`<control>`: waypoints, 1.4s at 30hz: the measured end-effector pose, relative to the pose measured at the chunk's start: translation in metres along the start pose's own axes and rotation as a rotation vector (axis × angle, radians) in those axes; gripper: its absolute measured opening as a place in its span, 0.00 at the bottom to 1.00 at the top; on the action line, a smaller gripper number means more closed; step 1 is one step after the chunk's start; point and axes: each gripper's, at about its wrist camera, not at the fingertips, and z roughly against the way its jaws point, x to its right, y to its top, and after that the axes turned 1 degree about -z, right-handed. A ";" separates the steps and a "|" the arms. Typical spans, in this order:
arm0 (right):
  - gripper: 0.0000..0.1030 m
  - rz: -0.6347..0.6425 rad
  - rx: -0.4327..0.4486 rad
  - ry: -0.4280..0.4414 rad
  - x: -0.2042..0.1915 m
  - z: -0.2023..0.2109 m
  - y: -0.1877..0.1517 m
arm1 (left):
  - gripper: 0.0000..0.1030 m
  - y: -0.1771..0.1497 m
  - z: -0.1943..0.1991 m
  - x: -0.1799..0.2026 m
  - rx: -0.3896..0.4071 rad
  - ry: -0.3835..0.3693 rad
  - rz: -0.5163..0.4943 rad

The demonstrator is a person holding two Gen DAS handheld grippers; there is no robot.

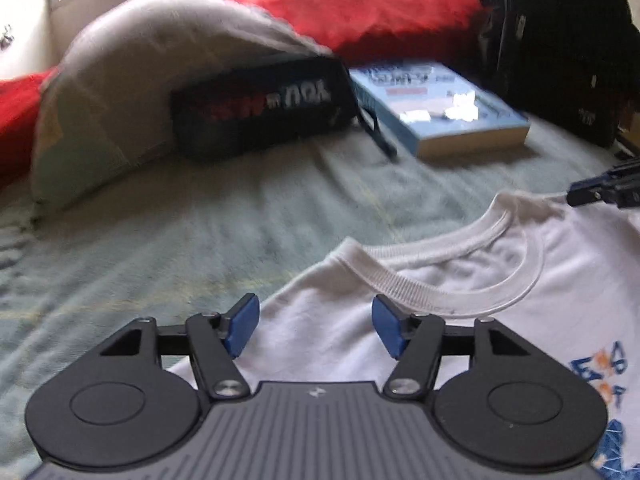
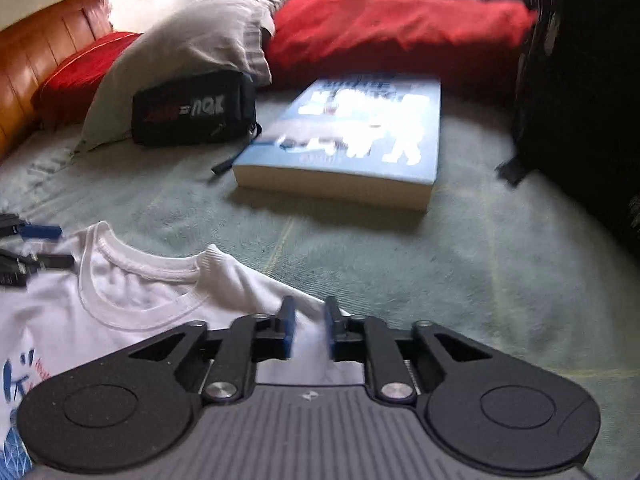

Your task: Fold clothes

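Note:
A white T-shirt (image 1: 440, 300) (image 2: 120, 300) with a blue print lies flat on the pale green bedspread (image 1: 160, 240), collar pointing away from me. My left gripper (image 1: 316, 320) hovers over one shoulder of the shirt, beside the collar; its blue pads stand wide apart and hold nothing. My right gripper (image 2: 310, 328) is at the other shoulder's edge. Its pads stand a narrow gap apart, white cloth shows in the gap, and they do not press on it. Each gripper also shows at the edge of the other's view: right gripper (image 1: 576, 196), left gripper (image 2: 52, 246).
Beyond the shirt lie a thick blue book (image 1: 440, 108) (image 2: 352, 140) and a black zip pouch (image 1: 260, 104) (image 2: 192, 110). A grey pillow (image 1: 140, 80) and red cushions (image 1: 380, 16) line the back. A black bag (image 2: 580, 100) stands at the right.

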 end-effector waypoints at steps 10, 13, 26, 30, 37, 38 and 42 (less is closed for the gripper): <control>0.76 0.085 0.015 -0.028 -0.031 0.144 -0.048 | 0.72 -0.041 0.123 0.018 -0.027 0.028 -0.115; 0.86 0.105 0.001 -0.015 -0.053 0.178 -0.079 | 0.74 -0.072 0.156 0.032 -0.050 0.009 -0.121; 0.94 0.038 -0.052 0.054 -0.131 0.225 -0.232 | 0.76 -0.184 0.219 0.125 -0.059 -0.099 -0.165; 0.95 0.011 -0.039 -0.035 -0.141 0.216 -0.268 | 0.76 -0.199 0.225 0.147 -0.059 -0.117 -0.151; 1.00 -0.030 0.011 -0.139 -0.150 0.220 -0.314 | 0.80 -0.211 0.261 0.192 -0.001 -0.125 -0.231; 1.00 -0.031 0.015 -0.143 -0.151 0.223 -0.317 | 0.80 -0.211 0.265 0.198 0.000 -0.145 -0.237; 1.00 -0.023 0.019 -0.162 -0.150 0.228 -0.319 | 0.82 -0.206 0.281 0.226 0.015 -0.236 -0.267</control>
